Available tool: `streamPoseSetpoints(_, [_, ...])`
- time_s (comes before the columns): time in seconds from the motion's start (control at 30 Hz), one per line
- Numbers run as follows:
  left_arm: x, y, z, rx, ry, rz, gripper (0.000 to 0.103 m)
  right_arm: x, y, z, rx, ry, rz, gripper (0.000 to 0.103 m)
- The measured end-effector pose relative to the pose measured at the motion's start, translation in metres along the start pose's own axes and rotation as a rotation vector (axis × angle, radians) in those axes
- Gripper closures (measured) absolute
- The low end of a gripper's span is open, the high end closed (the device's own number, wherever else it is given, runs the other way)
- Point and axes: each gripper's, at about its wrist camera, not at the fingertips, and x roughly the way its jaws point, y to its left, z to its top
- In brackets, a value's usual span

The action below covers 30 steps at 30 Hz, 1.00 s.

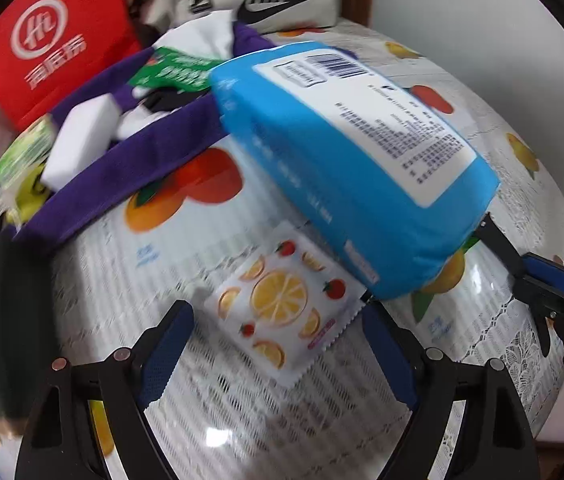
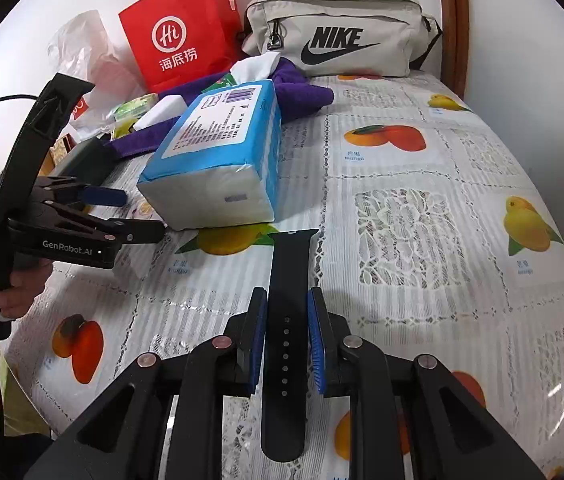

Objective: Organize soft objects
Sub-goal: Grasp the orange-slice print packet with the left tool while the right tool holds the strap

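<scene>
Left gripper (image 1: pixel 278 344) hangs over the fruit-print sachet (image 1: pixel 282 304), jaws spread wide and empty, one on each side of it. The sachet lies flat on the counter's fruit-pattern cloth (image 1: pixel 210 408), straight ahead of and just below the jaws, its far corner tucked against the blue tissue pack (image 1: pixel 346 168). Its long axis runs diagonally from far left to near right, so it sits skewed in the gap, not square to it. Right gripper (image 2: pixel 284 340) is clenched on a black watch strap (image 2: pixel 288 304), the strap pointing forward along the fingers, its tip near the tissue pack's end. Left is the nearer hand and the free one; likely next move is straight down onto the sachet, maybe with a slight wrist roll.
</scene>
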Motion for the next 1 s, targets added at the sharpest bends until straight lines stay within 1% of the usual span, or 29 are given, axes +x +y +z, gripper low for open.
streamPoseSetpoints(0.07, [0.003,0.001,0.002,0.025,-0.011,-0.018,0.010,0.002,-0.001,0.000,0.004,0.003,0.005,0.082])
streamPoseSetpoints(0.13, [0.005,0.003,0.004,0.043,-0.022,-0.035,0.009,0.004,-0.002,0.000,0.006,0.008,0.007,0.082])
streamPoseSetpoints(0.2, [0.005,0.002,0.005,0.067,-0.031,-0.046,0.011,0.004,-0.002,0.000,0.012,0.008,0.007,0.082])
streamPoseSetpoints(0.3, [0.003,0.000,0.005,0.094,-0.051,-0.063,0.020,0.006,-0.001,0.001,0.017,0.008,-0.004,0.082])
streamPoseSetpoints(0.37, [0.000,-0.003,0.004,0.113,-0.066,-0.071,0.030,0.006,0.001,0.001,0.018,0.007,-0.014,0.082])
streamPoseSetpoints(0.4, [-0.001,-0.003,0.002,0.120,-0.072,-0.074,0.033,0.006,0.002,0.001,0.017,0.006,-0.019,0.082])
streamPoseSetpoints(0.47, [-0.004,-0.006,0.001,0.130,-0.078,-0.079,0.046,0.007,0.004,0.001,0.015,0.009,-0.024,0.082])
streamPoseSetpoints(0.6, [-0.007,-0.008,-0.002,0.126,-0.086,-0.087,0.060,0.005,0.011,-0.003,0.005,0.014,-0.020,0.082])
streamPoseSetpoints(0.63, [-0.009,-0.007,-0.004,0.120,-0.089,-0.090,0.065,0.005,0.014,-0.004,0.003,0.015,-0.017,0.082])
streamPoseSetpoints(0.8, [-0.015,-0.004,-0.015,0.097,-0.092,-0.094,0.070,0.001,0.026,-0.013,-0.004,0.023,0.002,0.082])
streamPoseSetpoints(0.87, [-0.019,-0.003,-0.022,0.082,-0.092,-0.093,0.074,-0.002,0.031,-0.016,-0.005,0.023,0.010,0.082])
streamPoseSetpoints(1.0, [-0.026,0.002,-0.034,0.043,-0.089,-0.086,0.077,-0.005,0.039,-0.023,-0.011,0.027,0.020,0.082])
